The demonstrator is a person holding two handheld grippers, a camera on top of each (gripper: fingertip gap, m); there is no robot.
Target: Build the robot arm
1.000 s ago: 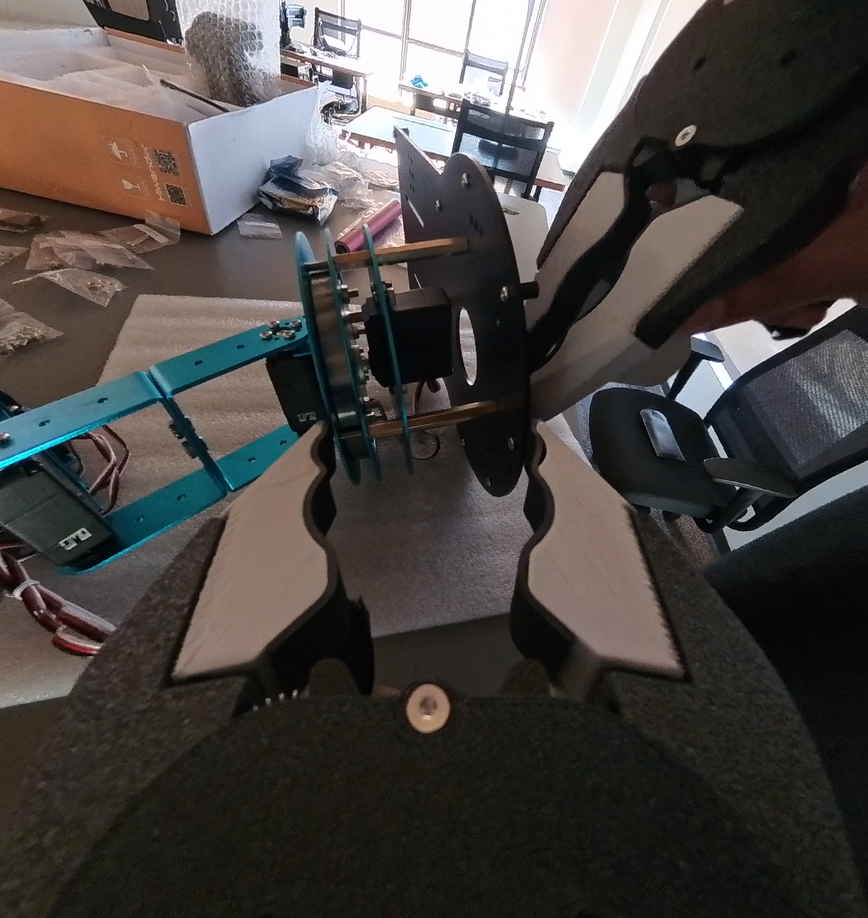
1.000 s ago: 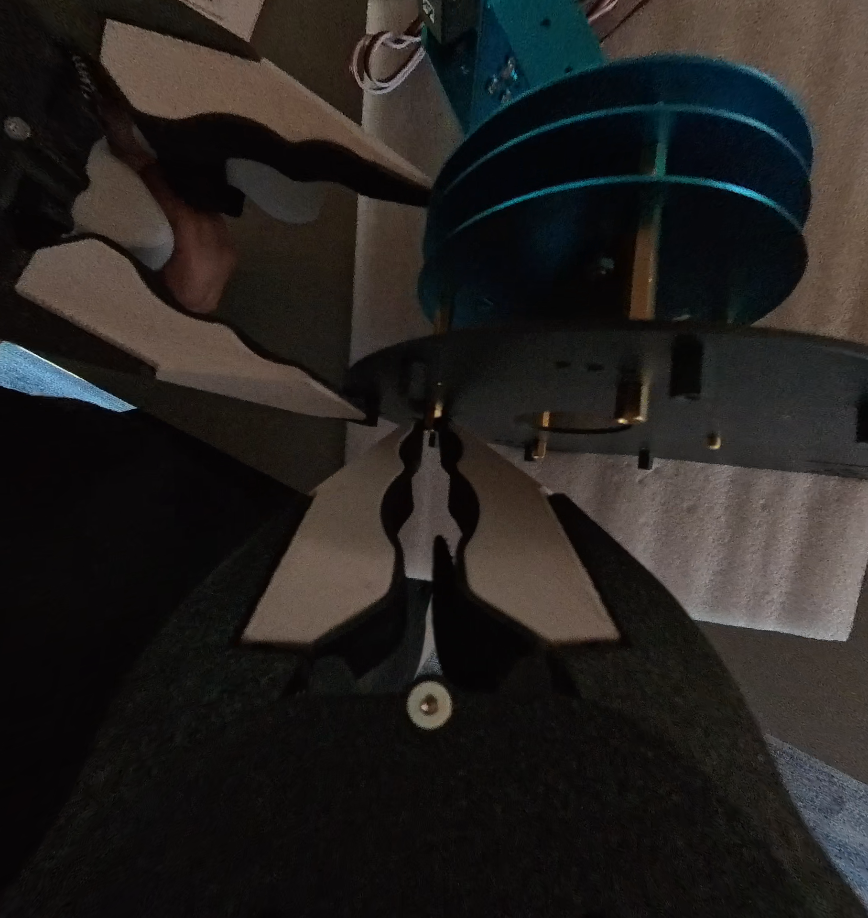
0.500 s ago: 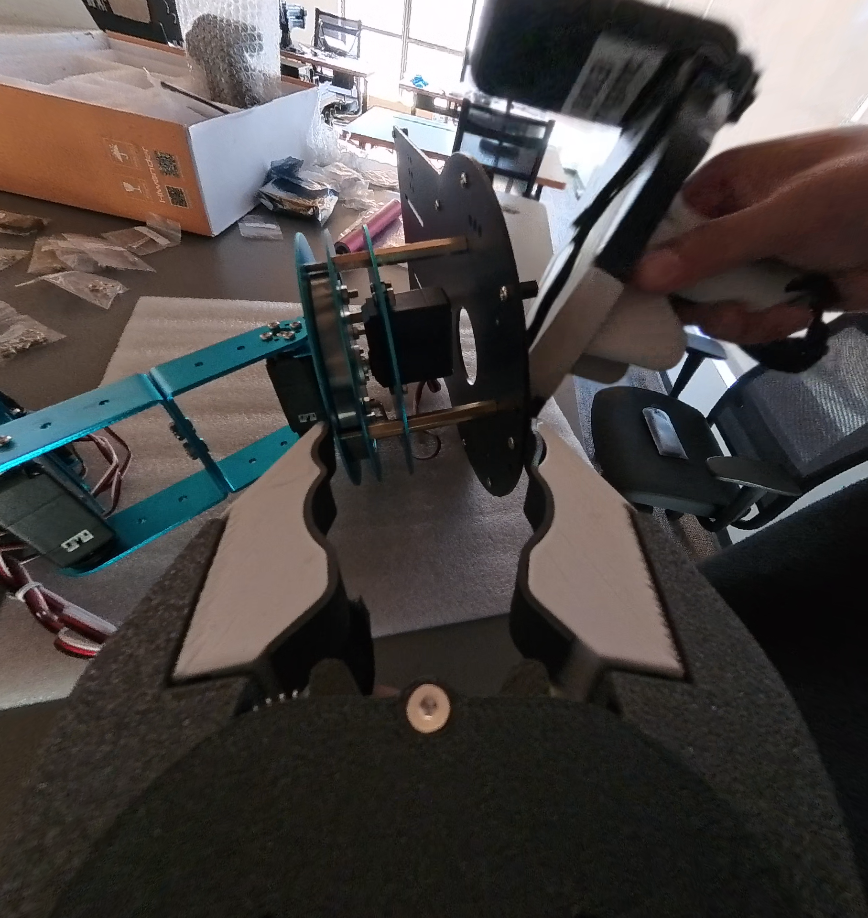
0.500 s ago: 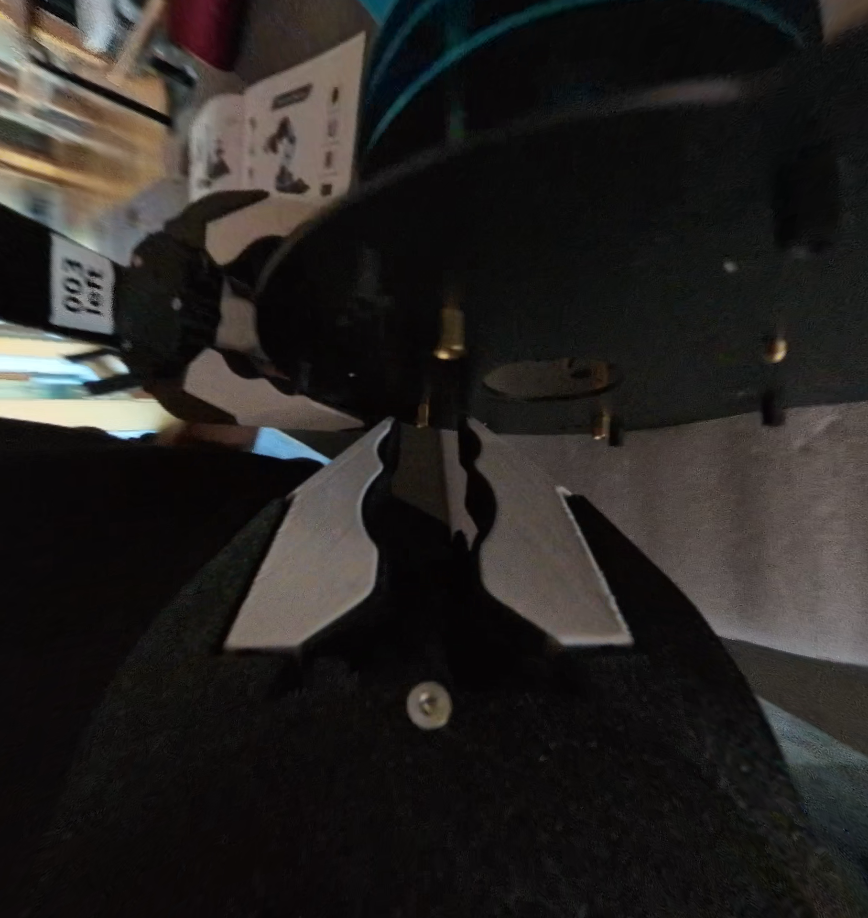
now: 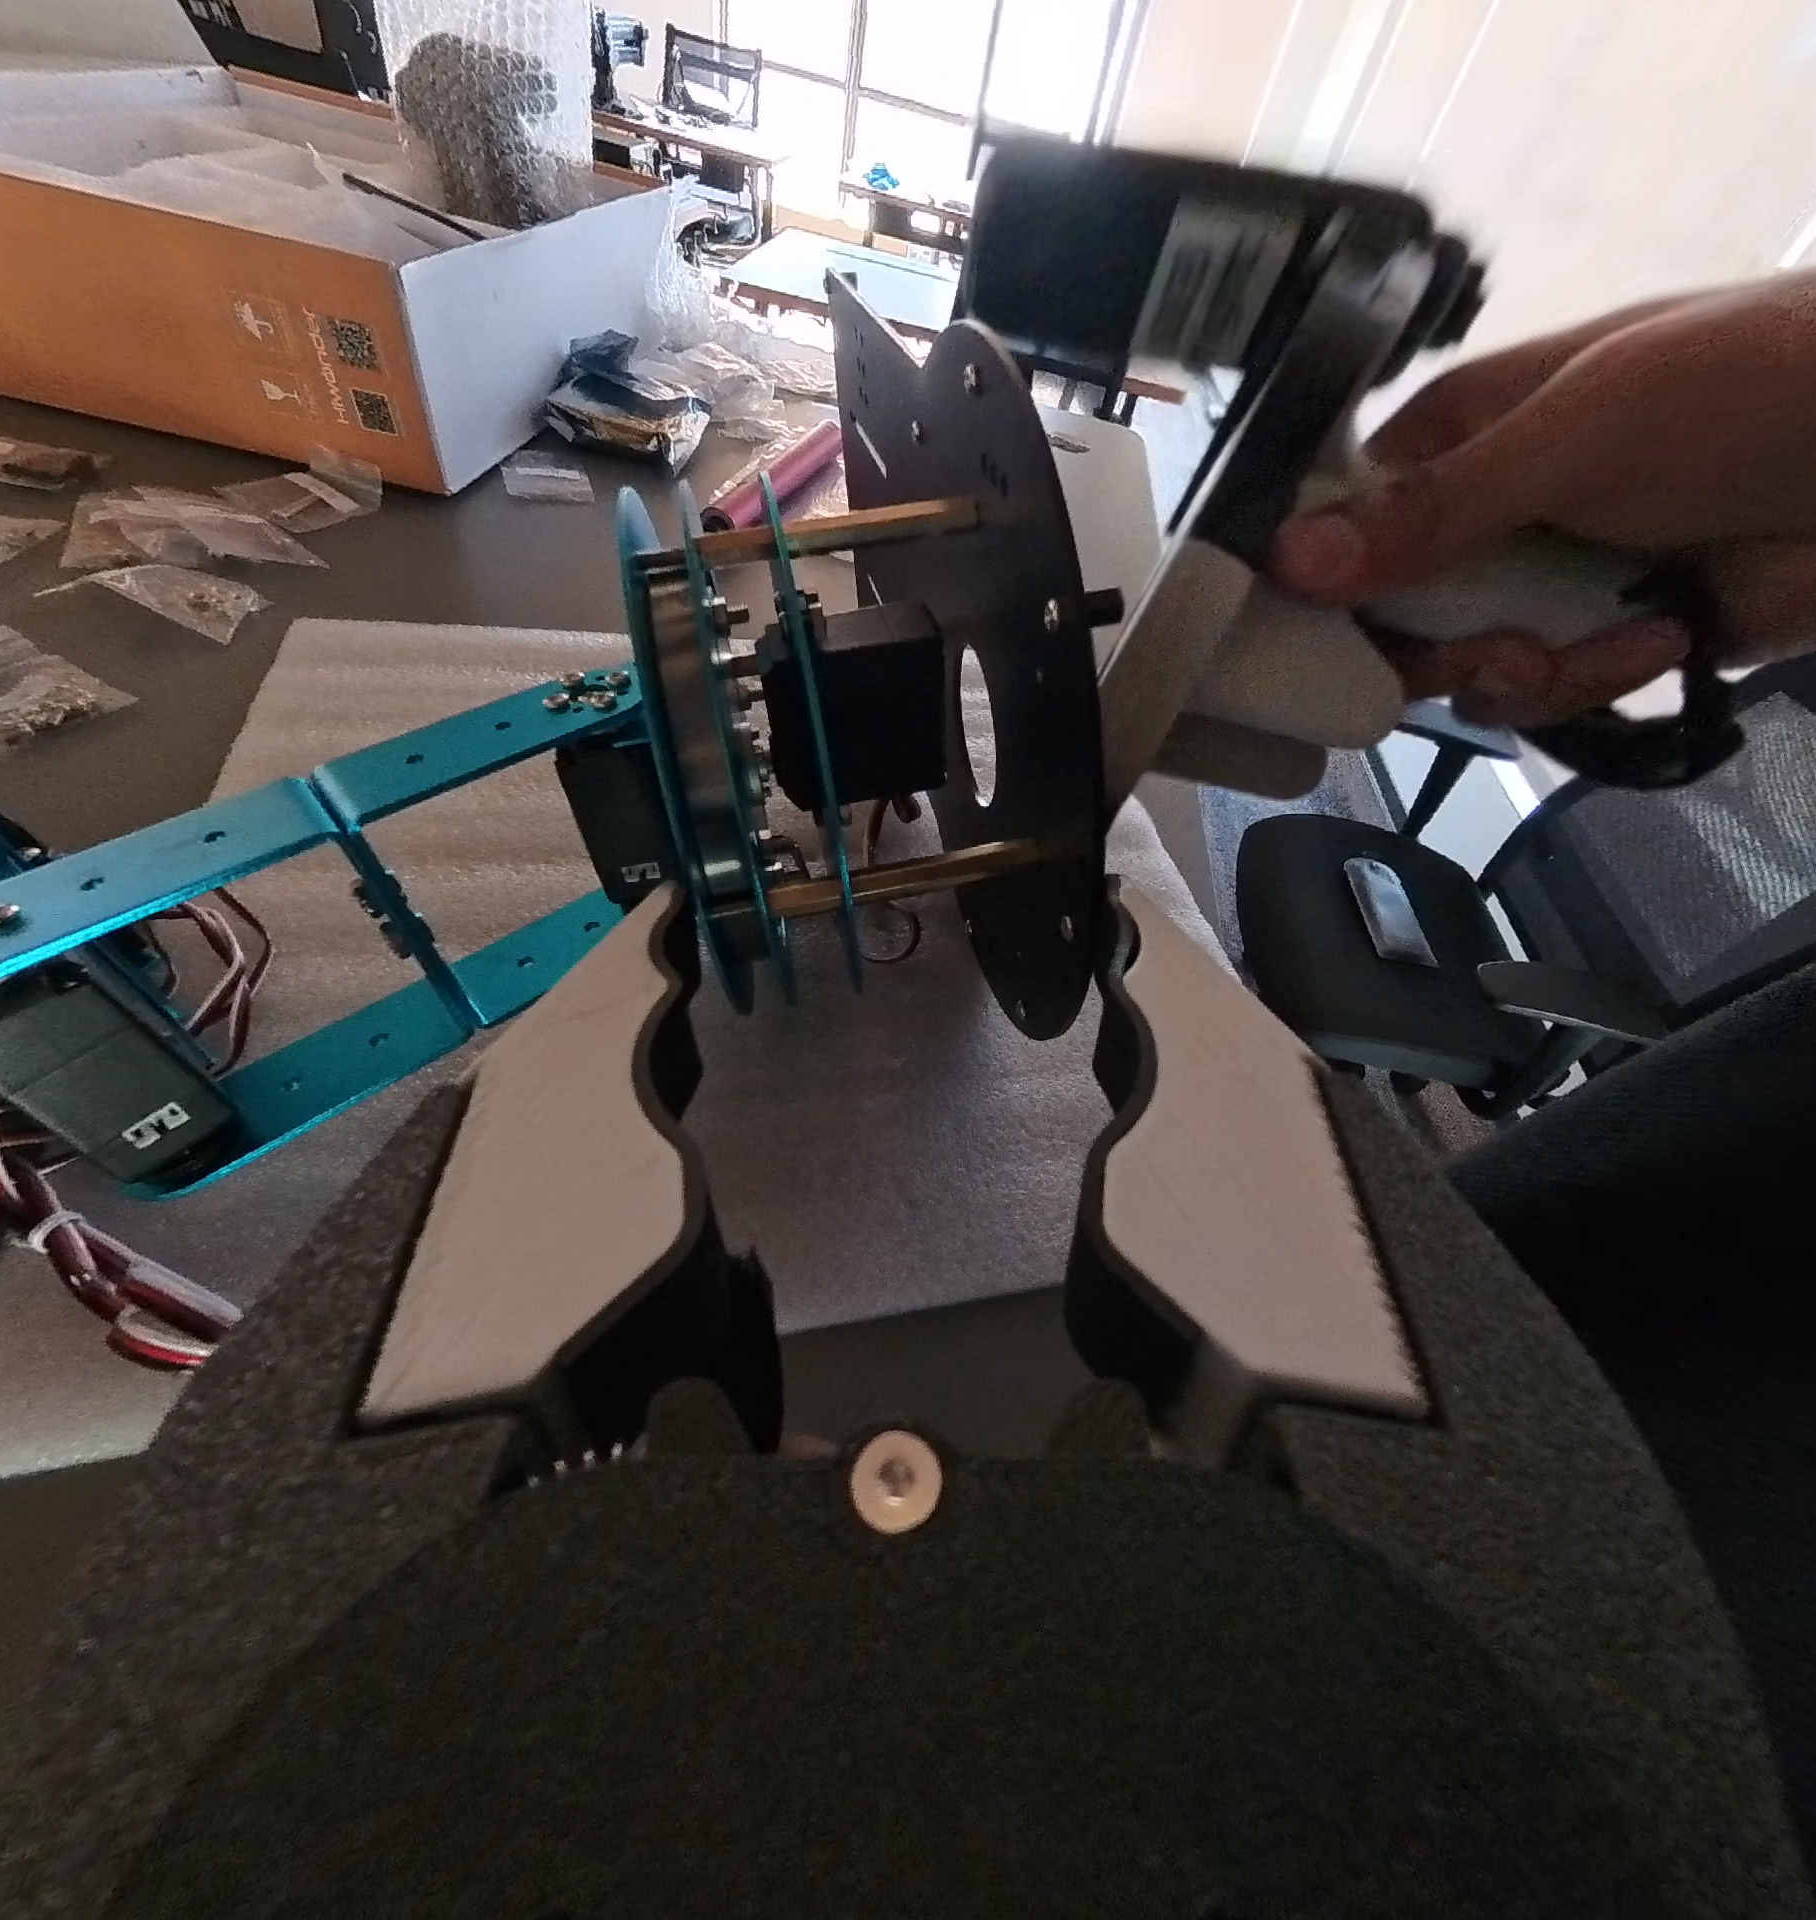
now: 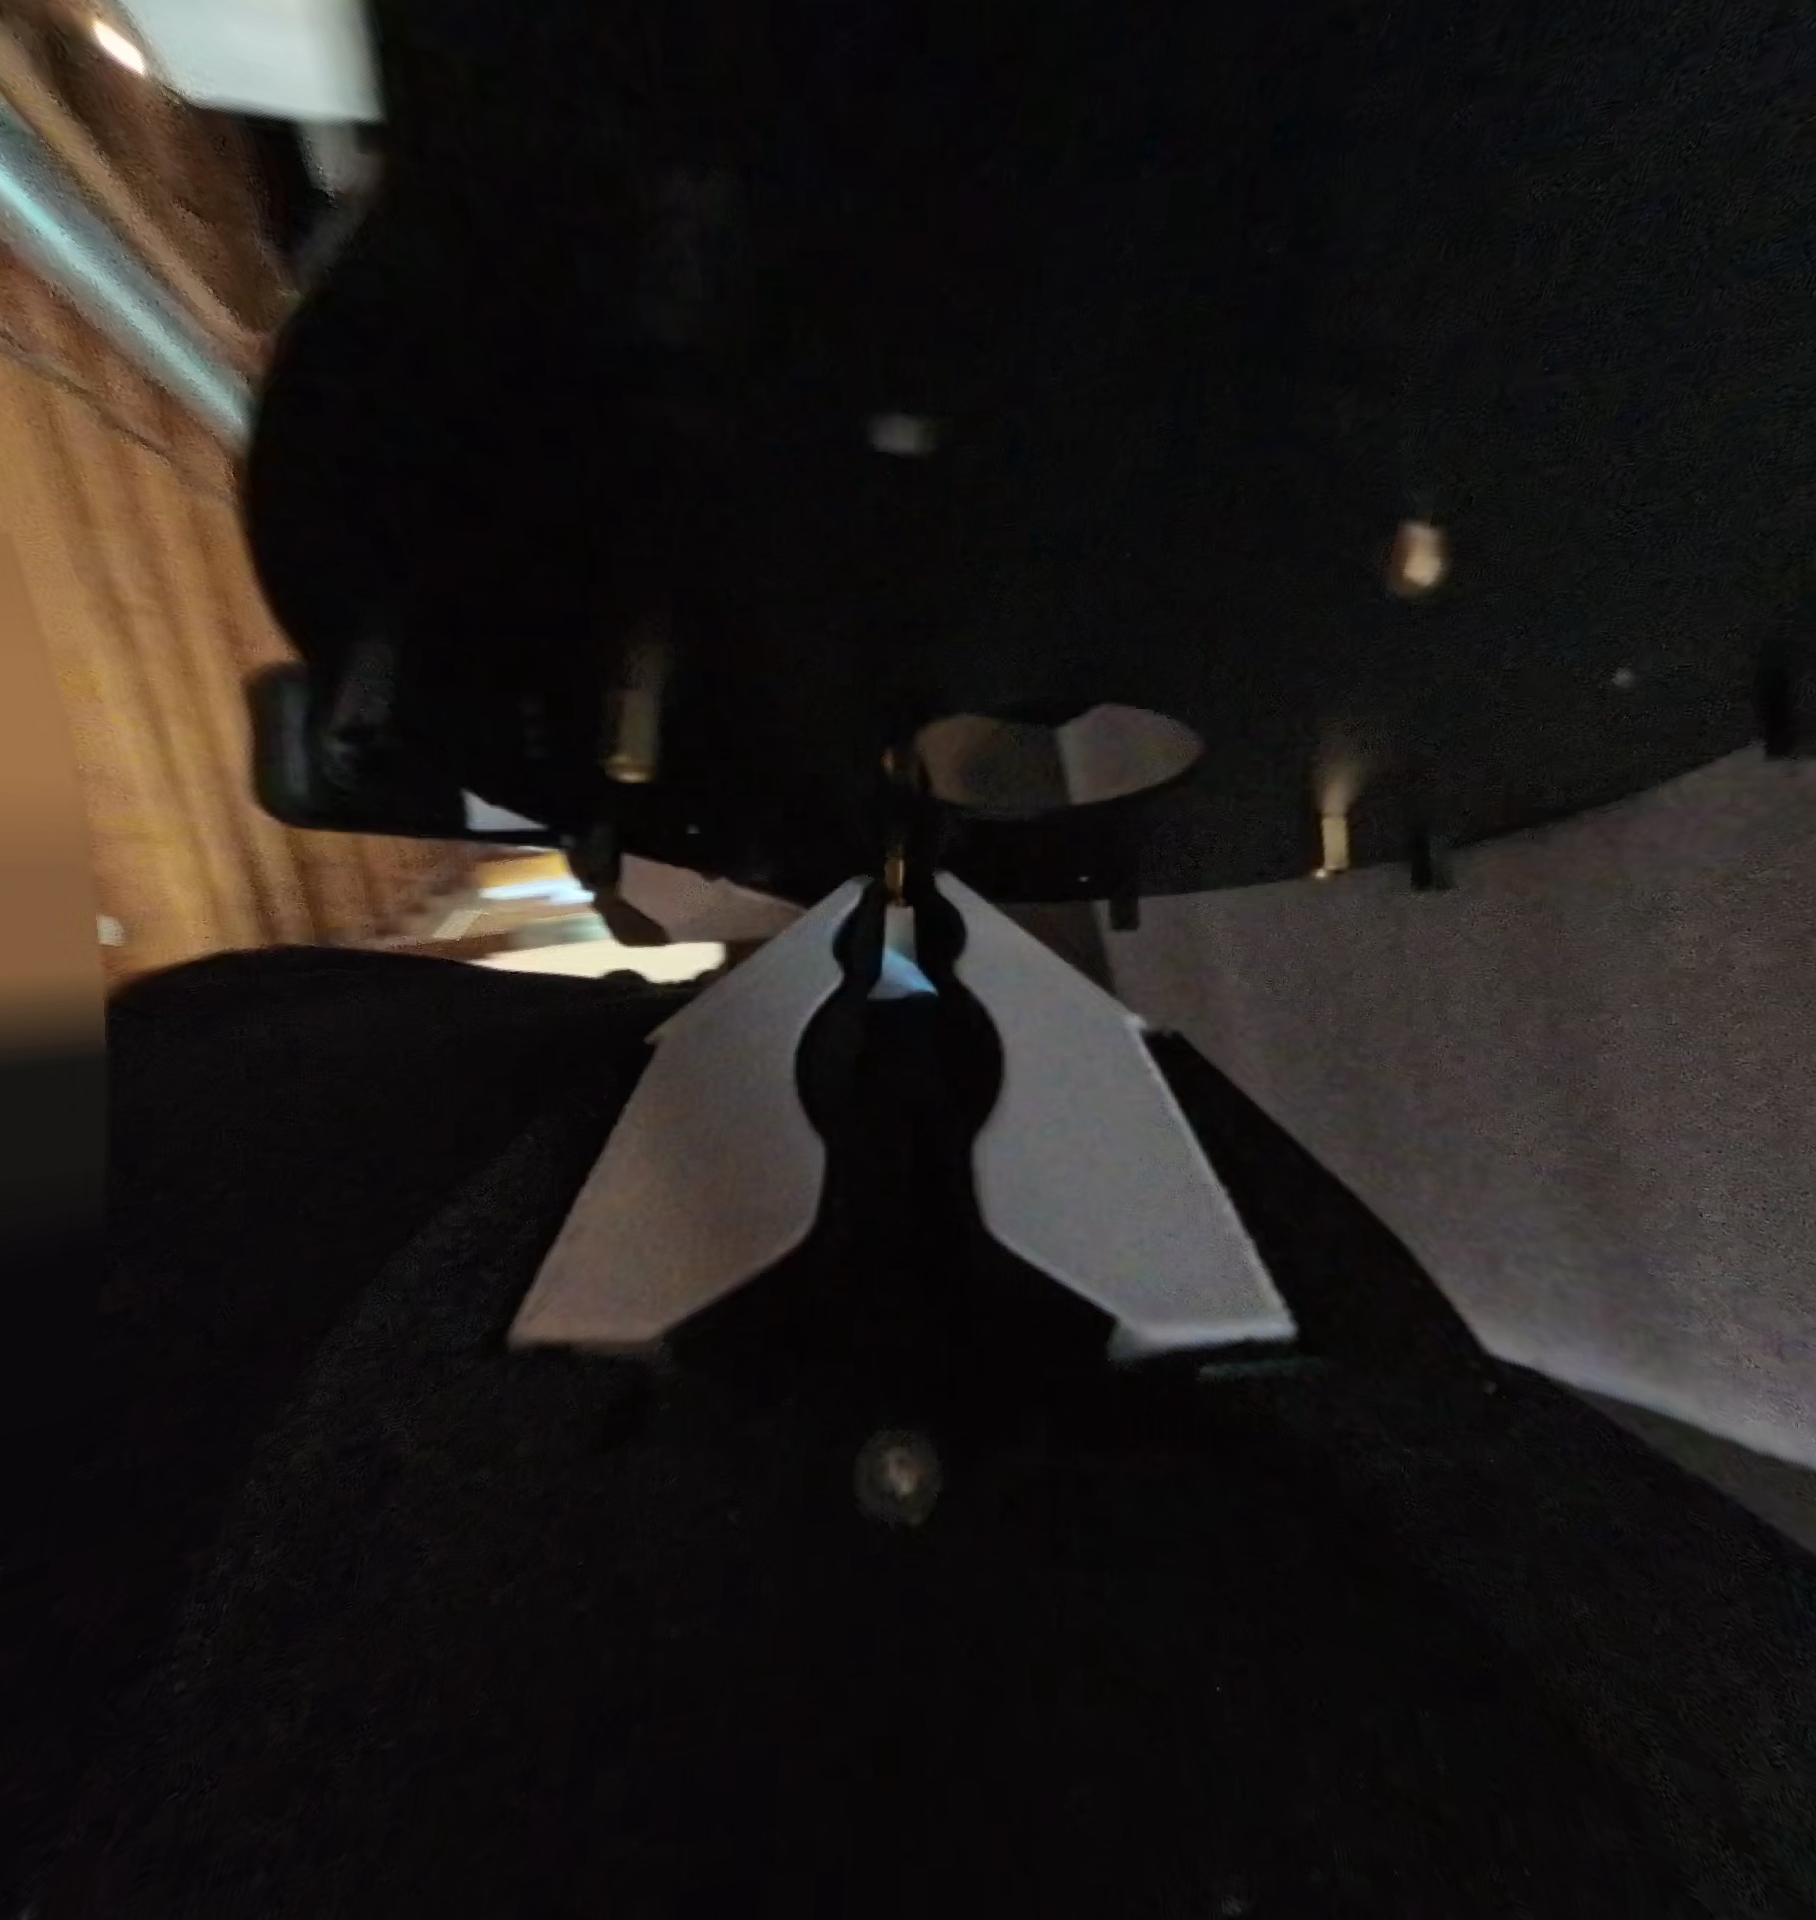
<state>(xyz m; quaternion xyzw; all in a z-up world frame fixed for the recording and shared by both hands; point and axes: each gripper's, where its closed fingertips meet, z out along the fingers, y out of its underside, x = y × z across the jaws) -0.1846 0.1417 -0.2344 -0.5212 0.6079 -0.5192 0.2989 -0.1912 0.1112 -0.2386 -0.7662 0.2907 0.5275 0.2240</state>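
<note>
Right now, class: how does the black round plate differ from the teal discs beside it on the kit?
The black plate is dark, wider, and has a large oval hole; the teal discs are bright blue-green, smaller and packed closer together. The plate sits nearest the right gripper; the discs sit toward the teal frame. Both stand on edge, joined by brass standoffs.

A: Where is room lying open around the black base plate (image 5: 997,665)?

B: The foam sheet (image 5: 883,1122) is lying bare just below it, between the left gripper (image 5: 888,914) fingers, which are standing wide apart around the teal discs (image 5: 696,727) and the plate.

A: And what is blocking?

B: The right gripper (image 6: 893,883), its tips nearly together on a small brass post (image 6: 896,862), is crowding the plate's right face. The teal arm frame (image 5: 291,862) and red wires (image 5: 104,1309) are filling the tabletop's left edge, plastic bags (image 5: 156,540) and the orange box (image 5: 260,312) the far left corner.
</note>
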